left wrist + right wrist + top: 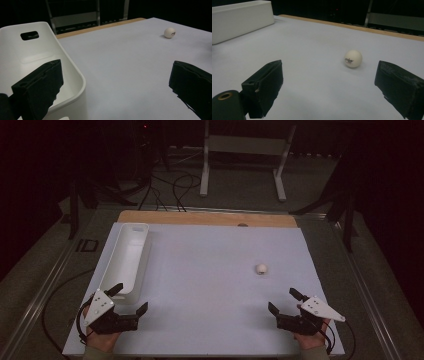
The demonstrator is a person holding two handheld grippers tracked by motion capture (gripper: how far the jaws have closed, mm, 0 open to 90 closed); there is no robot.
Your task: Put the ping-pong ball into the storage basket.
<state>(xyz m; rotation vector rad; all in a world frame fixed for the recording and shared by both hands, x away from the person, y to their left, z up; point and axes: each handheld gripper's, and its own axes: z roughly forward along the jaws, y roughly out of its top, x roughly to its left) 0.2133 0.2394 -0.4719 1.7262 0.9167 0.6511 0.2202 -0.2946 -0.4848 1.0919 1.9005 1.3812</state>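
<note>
A small white ball (261, 268) with a dark logo lies on the pale table sheet, right of centre. The right gripper view shows the ball (353, 58) ahead of the jaws, and the left gripper view shows the ball (169, 32) far off. My right gripper (288, 301) rests near the front right edge, open and empty, a short way in front of the ball. My left gripper (131, 298) sits at the front left, open and empty, with one jaw by the near end of the long white bin (127, 257).
The white bin (30, 52) is empty and has a handle slot in its far wall; the same bin (239, 17) shows in the right gripper view. A wooden strip (207, 218) borders the far table edge. A metal stand (242, 150) and cables lie on the floor beyond.
</note>
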